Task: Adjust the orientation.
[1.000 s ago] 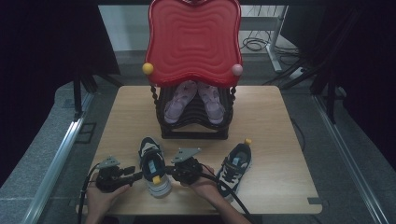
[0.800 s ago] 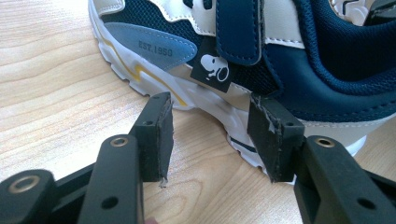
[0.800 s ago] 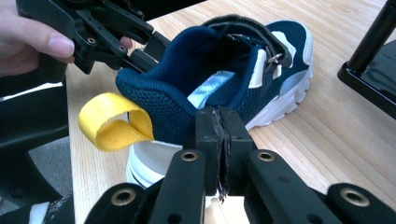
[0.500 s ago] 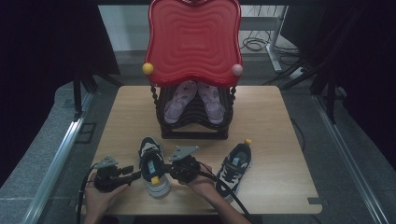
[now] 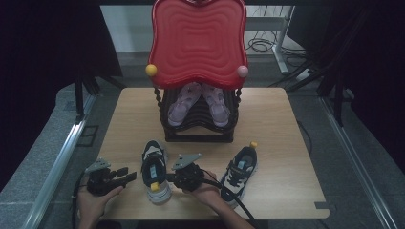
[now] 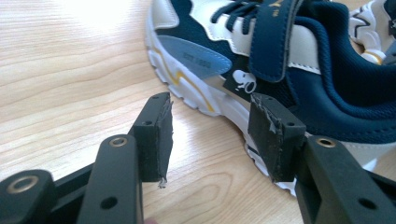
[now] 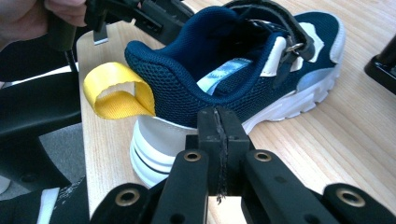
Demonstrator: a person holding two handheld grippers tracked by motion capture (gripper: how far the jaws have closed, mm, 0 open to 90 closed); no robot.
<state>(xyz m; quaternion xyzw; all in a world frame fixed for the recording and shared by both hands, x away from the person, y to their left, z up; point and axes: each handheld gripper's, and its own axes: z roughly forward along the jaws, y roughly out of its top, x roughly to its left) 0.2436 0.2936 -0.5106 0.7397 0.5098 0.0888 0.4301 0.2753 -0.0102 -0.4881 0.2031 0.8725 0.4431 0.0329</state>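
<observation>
So there's a navy and white kids' sneaker (image 5: 154,171) sitting near the front edge of the desk (image 5: 272,119), a bit left of the middle, toe pointing toward the far edge. The left gripper (image 5: 125,175) lies just to its left with the jaws spread fairly wide and nothing between them; in the left gripper view one pad (image 6: 275,133) sits right up by the white sole, though it's hard to say if it actually touches. The right gripper (image 5: 173,178) is just on the sneaker's other side, and its jaws are pressed flat together with nothing in them, parked right beside the heel, near the yellow pull loop (image 7: 116,91). The matching second sneaker (image 5: 241,171) lies off toward the front right, well apart from the first. Toward the far edge stands a black shoe rack (image 5: 198,126) with a pair of pale pink shoes (image 5: 199,102) in it, and a big red wavy panel (image 5: 198,40) rises over it.
</observation>
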